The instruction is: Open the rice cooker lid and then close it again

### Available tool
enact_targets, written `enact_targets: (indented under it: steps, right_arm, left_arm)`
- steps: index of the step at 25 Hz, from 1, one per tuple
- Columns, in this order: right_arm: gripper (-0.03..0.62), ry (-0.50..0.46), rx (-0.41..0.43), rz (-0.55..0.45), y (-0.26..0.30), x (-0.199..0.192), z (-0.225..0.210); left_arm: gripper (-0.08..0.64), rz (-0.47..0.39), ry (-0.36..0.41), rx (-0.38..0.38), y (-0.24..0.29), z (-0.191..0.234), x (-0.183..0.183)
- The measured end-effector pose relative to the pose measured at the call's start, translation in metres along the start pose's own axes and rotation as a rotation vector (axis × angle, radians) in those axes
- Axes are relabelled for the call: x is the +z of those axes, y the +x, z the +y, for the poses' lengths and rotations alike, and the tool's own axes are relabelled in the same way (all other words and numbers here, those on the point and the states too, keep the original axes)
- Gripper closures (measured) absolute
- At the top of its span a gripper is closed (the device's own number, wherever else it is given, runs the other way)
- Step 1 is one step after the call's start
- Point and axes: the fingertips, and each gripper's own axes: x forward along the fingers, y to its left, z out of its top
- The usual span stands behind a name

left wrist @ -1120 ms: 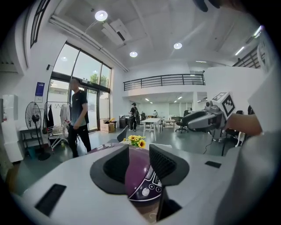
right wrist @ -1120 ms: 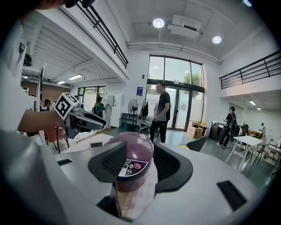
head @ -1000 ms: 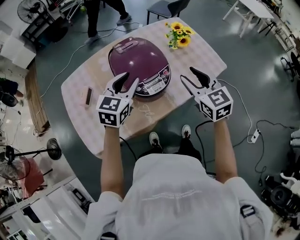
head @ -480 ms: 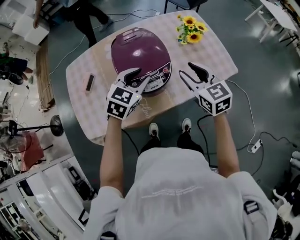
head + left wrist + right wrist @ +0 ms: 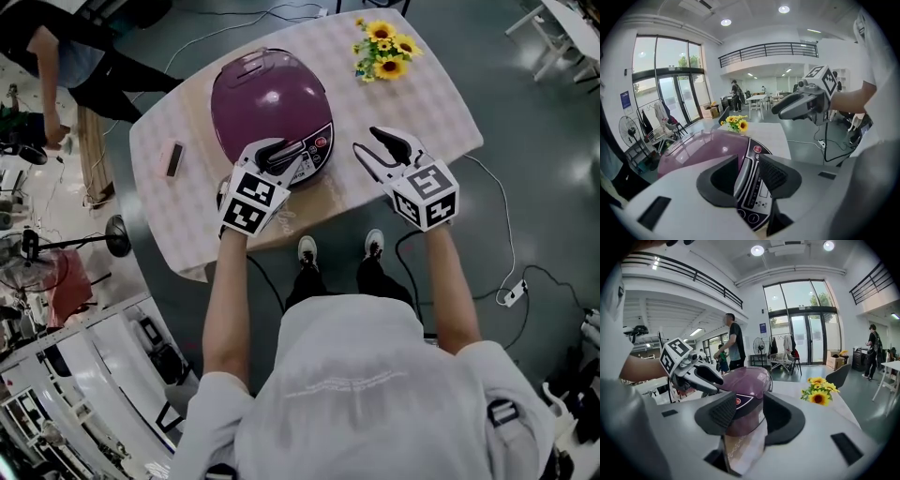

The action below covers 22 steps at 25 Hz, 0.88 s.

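Both sets of fingers are partway apart, gripping nothing. Left gripper [image 5: 279, 153] hovers at the near front panel of the purple domed rice cooker [image 5: 267, 98], lid shut, mid-counter. Right gripper [image 5: 371, 142] is just right of it over the checked-cloth counter [image 5: 431, 103]. Yellow sunflower bunch [image 5: 384, 42] sits far right.

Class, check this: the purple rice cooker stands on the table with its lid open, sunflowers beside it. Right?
No: the rice cooker has its lid closed, as the head view shows. It does stand on the table, sunflowers beside it.
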Motion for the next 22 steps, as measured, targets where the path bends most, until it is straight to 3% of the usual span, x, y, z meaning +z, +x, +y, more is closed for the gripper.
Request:
enact_targets:
  steps: [9,18,22]
  right_arm:
    - [0.402,0.011,0.006,0.011,-0.002,-0.008,-0.003]
    - [0.403,0.022,0.0,0.018,-0.004,-0.013,-0.002]
    - [0.403,0.027,0.008,0.02,0.0,-0.016,0.001]
  left_arm:
    - [0.411,0.055,0.017,-0.006,0.016,-0.008,-0.015]
    - [0.416,0.041,0.055,0.036,0.015,-0.008,-0.014]
    - [0.416,0.076,0.054,0.015,0.019,-0.009,-0.015]
